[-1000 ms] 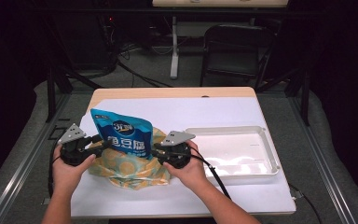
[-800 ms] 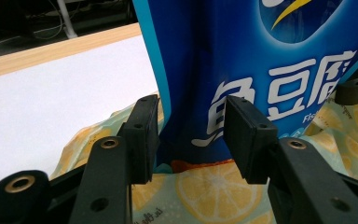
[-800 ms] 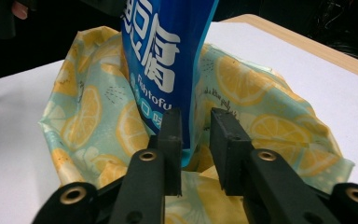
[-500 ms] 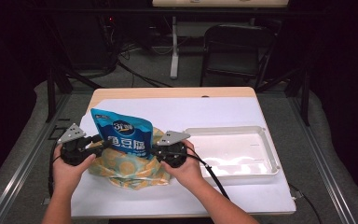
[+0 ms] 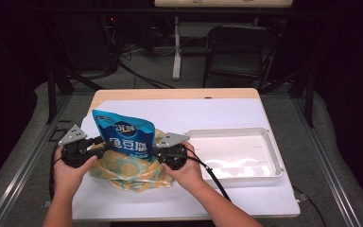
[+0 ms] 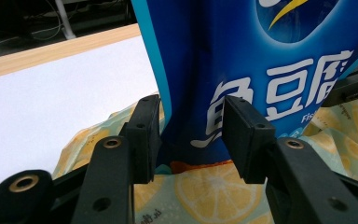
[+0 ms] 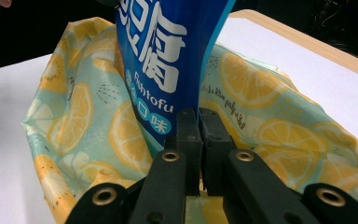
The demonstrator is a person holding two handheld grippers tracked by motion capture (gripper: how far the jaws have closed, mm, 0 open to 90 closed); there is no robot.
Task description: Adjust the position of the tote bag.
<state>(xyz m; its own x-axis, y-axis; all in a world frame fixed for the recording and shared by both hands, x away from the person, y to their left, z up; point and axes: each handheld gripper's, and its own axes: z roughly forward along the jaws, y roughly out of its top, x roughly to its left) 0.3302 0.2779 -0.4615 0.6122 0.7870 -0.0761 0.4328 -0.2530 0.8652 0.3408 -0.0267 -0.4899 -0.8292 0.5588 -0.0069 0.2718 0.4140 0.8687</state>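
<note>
Blue snack bag point(image 5: 125, 137), upright, pinched by right gripper point(image 7: 199, 123); left gripper point(image 6: 191, 135) apart.

bag text: I read white "鱼豆腐" across my blue snack bag point(image 5: 123, 137) | smaller below: "Fish tofu" with "口味", seen past my right claw | lemon-print bag point(image 7: 279, 135): a faint handwritten line, too small for me to read

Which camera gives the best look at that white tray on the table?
The high view. It shows the whole white tray from above, lying on the white sheet just right of the lemon-print bag. The two gripper views look close up at the blue snack packet and that bag instead.
</note>
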